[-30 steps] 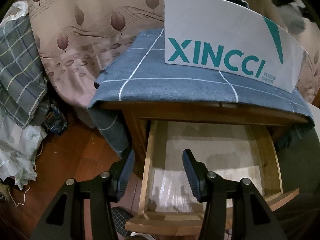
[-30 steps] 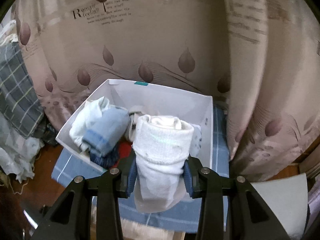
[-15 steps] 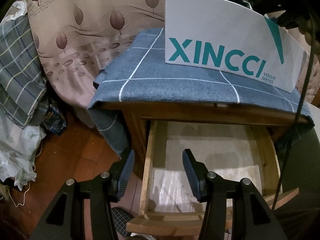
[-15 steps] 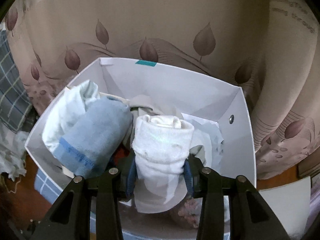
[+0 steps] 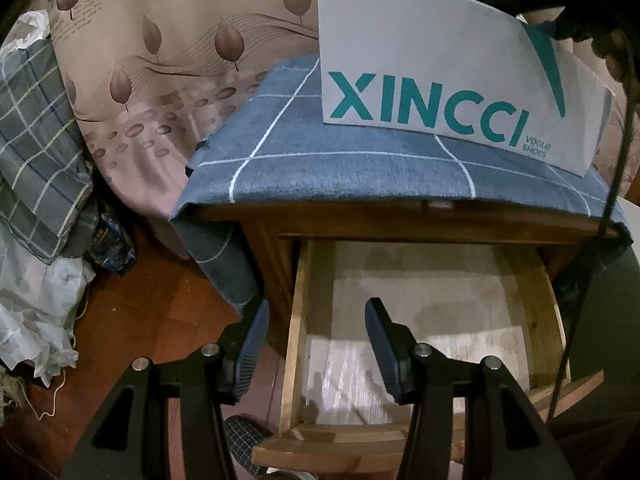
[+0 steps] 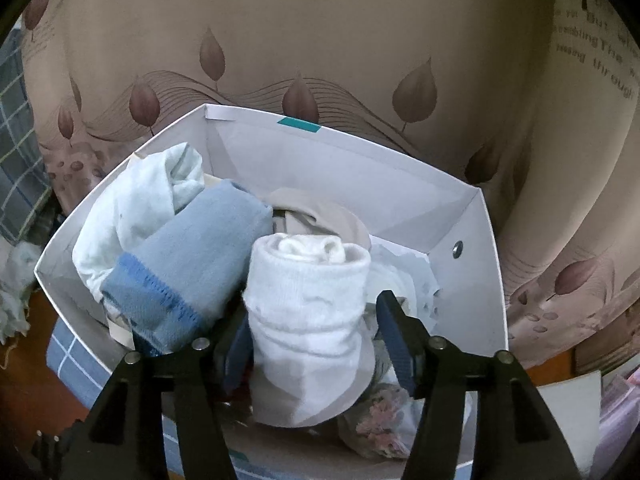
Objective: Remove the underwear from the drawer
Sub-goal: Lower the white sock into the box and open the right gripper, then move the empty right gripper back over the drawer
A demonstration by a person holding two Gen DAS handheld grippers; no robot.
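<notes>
R gripper [image 6: 316, 330] sits over the white shoe box [image 6: 490, 264], jaws opening: the rolled white underwear [image 6: 310, 308] is between them, the R pad clear of it, the L pad just beside it or touching, can't tell which, so grip is let go. The roll stands upright in the box near its front-middle, against a light-blue rolled garment [image 6: 200, 264] w/ a darker blue band, which lies toward the box's L wall under a pale white cloth [image 6: 140, 204]. Floral fabric bits show at the box's front edge. L gripper [image 5: 316, 340] hangs unclenched w/ nothing between the pads, over the L front part of the pulled-out wooden drawer [image 5: 294, 340]; drawer floor shows only its pale liner. Box w/ teal "XINCCI" lettering stands at the back R of the nightstand top, on a blue checked cloth [image 5: 320, 160]. Leaf-print curtain [image 5: 160, 60] behind.
</notes>
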